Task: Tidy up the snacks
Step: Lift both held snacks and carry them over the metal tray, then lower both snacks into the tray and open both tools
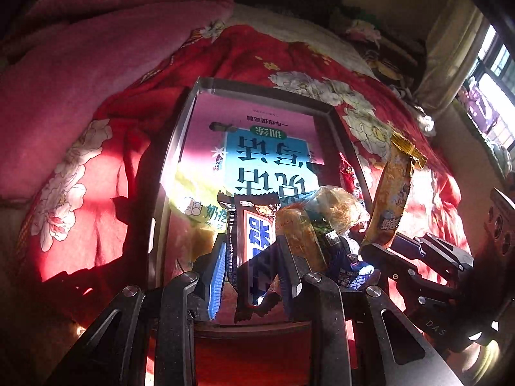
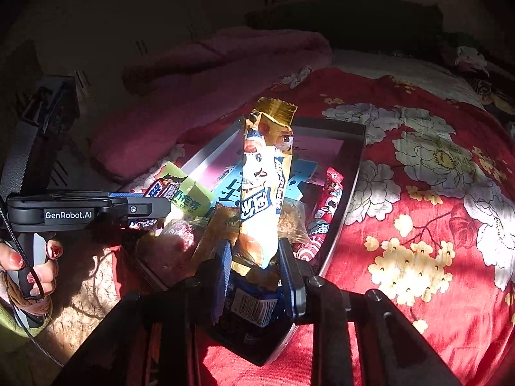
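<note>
Gripping a brown chocolate bar (image 1: 249,241) upright in the left gripper (image 1: 248,267) above the tray's (image 1: 180,148) near edge; pinching a tall yellow snack packet (image 2: 262,193), long axis vertical, in the right gripper (image 2: 257,276) just beside.

The left gripper (image 1: 254,263) and right gripper (image 2: 257,273) each have fingers (image 2: 288,276) closed on a wrapper.

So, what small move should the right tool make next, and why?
Probably lower the yellow snack packet toward the tray and release it there. The right tool is shut on its lower end, holding it upright above the snacks piled in the tray, and the left tool holds its own brown bar.
</note>
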The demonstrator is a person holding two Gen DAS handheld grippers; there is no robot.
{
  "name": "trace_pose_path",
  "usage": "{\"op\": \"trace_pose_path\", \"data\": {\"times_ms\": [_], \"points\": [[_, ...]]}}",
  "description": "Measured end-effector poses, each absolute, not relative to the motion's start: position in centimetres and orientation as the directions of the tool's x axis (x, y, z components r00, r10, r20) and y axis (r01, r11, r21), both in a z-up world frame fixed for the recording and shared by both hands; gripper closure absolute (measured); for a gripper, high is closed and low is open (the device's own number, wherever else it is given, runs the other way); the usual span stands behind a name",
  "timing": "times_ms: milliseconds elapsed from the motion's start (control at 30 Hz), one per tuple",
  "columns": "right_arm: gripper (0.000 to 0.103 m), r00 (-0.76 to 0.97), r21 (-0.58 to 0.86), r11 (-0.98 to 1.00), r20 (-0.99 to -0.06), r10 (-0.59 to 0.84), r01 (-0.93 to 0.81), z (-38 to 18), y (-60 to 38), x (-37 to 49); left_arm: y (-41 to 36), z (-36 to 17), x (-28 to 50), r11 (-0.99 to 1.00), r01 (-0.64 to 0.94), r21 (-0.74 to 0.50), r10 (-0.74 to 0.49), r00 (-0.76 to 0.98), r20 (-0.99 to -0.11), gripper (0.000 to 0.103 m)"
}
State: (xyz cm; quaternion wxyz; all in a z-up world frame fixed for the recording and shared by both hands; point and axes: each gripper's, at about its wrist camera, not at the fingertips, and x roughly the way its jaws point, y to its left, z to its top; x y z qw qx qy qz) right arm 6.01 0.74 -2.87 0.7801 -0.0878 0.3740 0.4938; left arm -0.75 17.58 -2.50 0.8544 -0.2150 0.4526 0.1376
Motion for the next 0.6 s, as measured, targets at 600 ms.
{"op": "trace_pose_path", "data": {"times_ms": [600], "points": [[0.073,0.263,0.2,0.527,-0.69,0.674,-0.826,-3.26,0.21,6.2,17.24,-3.25,-0.12,0.875,-0.419,-0.243,0.025,0.541,-0.84,0.073]]}}
